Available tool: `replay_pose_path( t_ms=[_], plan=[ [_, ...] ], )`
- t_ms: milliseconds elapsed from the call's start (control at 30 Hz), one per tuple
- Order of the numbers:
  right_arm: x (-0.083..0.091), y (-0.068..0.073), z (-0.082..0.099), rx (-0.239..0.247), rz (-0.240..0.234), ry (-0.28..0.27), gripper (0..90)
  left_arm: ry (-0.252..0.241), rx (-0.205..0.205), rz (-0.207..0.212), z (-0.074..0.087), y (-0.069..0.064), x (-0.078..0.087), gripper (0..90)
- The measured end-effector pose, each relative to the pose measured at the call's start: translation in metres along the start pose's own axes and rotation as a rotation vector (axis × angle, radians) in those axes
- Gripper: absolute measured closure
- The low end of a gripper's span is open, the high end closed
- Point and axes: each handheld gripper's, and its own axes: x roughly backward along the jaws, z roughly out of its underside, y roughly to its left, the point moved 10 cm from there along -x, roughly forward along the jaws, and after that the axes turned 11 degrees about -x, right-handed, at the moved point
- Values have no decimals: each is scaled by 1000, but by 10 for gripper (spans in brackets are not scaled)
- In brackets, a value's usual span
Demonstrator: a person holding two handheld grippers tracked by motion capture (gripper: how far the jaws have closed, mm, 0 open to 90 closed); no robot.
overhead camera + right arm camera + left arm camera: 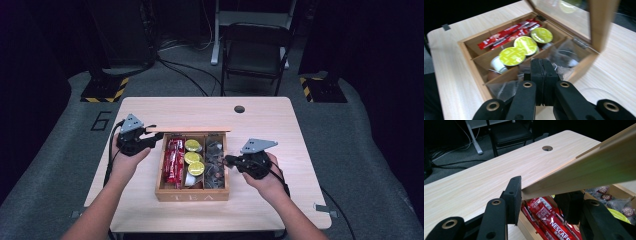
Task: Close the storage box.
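Observation:
A wooden box marked TEA [192, 195] stands mid-table with its lid [190, 130] raised. My left gripper [156, 136] is at the lid's left corner; in the left gripper view the gripper [541, 195] is shut on the lid's edge [584, 167]. Inside lie red Nescafe sachets [174, 160] [549, 220] [506, 33], yellow-green capsules [192, 157] [525, 45] and clear packets [214, 165] [564, 53]. My right gripper [227, 160] [541, 67] is shut just over the right compartment. Clear film surrounds its tips; I cannot tell whether any is pinched.
The light wooden table [270, 200] has a round cable hole [239, 108] near its far edge. A black chair [255, 50] stands on the floor behind the table, with cables beside it. The person's forearms come in from the near edge.

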Motion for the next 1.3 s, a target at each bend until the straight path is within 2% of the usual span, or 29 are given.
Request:
replay_pose_path(
  t_ms=[33,67,333,400,467,533,567,833,900,933,1300],
  plan=[
    [0,0,0,0,0,0,900,0,0,0,0,0,0,566],
    [5,-8,-1,-2,20,0,900,1,-3,-1,0,0,0,566],
    [16,-32,-2,-11,86,-6,900,3,-3,-3,0,0,0,566],
    [18,-36,-2,-28,97,-5,900,4,-3,-2,0,0,0,566],
    [20,-40,-1,-17,104,-2,900,4,-4,-2,0,0,0,566],
    [21,-43,-1,-33,112,-7,900,5,-4,-2,0,0,0,566],
    [21,-44,-1,-26,112,-4,900,5,-4,-2,0,0,0,566],
    [18,-54,2,-39,137,4,900,4,-5,-2,0,0,0,566],
    [15,-58,4,-25,143,16,900,3,-1,-2,0,0,0,566],
    [14,-59,5,-39,147,12,899,5,-4,-1,0,0,0,566],
    [6,-71,18,-71,168,38,899,3,-1,-1,0,0,0,566]
  ],
)
